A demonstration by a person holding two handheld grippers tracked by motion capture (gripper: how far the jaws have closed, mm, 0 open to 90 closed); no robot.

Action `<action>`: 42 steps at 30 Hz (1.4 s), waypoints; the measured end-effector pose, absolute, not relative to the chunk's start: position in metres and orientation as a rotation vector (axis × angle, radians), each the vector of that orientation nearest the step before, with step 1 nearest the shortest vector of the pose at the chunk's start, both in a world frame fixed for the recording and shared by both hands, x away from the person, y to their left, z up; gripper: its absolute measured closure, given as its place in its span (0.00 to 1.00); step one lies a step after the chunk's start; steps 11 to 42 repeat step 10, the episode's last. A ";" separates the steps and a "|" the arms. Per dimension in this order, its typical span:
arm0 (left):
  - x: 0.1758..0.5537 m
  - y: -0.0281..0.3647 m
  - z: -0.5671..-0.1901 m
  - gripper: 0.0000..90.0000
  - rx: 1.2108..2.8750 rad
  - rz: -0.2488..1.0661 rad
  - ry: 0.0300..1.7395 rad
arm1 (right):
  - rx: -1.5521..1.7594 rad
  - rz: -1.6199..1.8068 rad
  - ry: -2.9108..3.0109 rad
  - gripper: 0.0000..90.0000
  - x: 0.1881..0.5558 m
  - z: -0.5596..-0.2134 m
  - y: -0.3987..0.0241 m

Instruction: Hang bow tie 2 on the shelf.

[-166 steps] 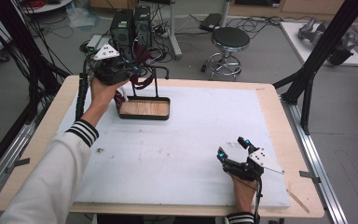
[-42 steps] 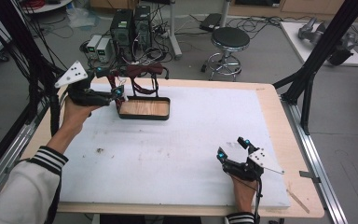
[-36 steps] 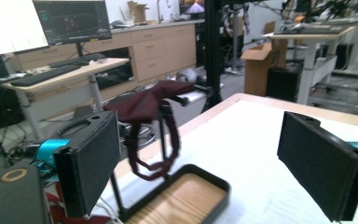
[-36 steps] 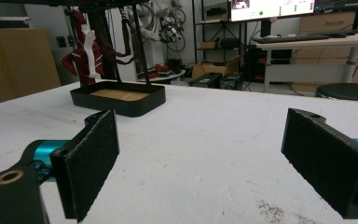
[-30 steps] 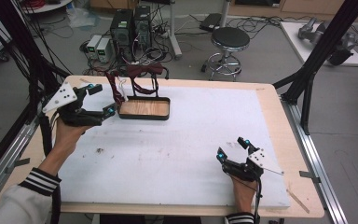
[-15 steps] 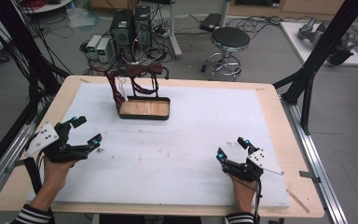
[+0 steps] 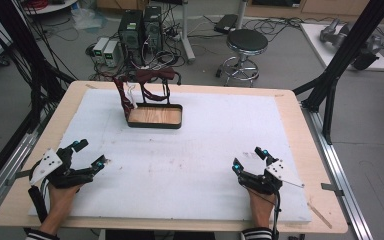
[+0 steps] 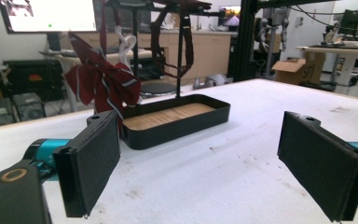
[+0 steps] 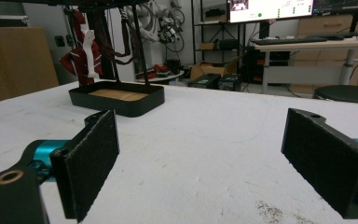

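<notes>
A black stand with a wood-floored tray (image 7: 155, 116) sits at the back of the white mat (image 7: 205, 145). Dark red striped ties (image 7: 125, 95) and straps hang from its rail. My left gripper (image 7: 91, 152) rests open near the front left of the mat, held by a hand. My right gripper (image 7: 248, 158) rests open near the front right. In the left gripper view the tray (image 8: 177, 119) and a knotted red tie (image 8: 100, 81) lie ahead of the open gripper (image 8: 205, 168). In the right gripper view the open gripper (image 9: 200, 163) faces the tray (image 9: 116, 100), far off to the left.
The wooden table edge (image 7: 300, 130) frames the mat. Black frame posts (image 7: 337, 65) rise at the right and left sides. A stool (image 7: 247, 42) and computer towers (image 7: 140, 27) stand on the floor behind the table.
My left gripper has drawn back from the stand to the front left of the mat, open and with nothing in it. The right gripper has stayed put.
</notes>
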State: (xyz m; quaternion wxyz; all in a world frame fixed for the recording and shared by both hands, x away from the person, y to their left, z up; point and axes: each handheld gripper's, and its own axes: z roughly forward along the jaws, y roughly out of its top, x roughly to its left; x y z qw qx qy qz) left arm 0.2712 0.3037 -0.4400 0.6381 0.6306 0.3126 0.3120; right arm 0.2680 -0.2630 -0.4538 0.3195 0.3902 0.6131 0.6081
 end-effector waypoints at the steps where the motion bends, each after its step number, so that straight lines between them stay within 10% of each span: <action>1: 0.271 0.304 -0.441 0.15 1.435 0.722 0.712 | 1.026 1.599 1.612 0.11 0.268 -0.454 -0.263; 42: 0.273 0.304 -0.451 0.15 1.449 0.733 0.711 | 1.022 1.600 1.609 0.11 0.268 -0.454 -0.263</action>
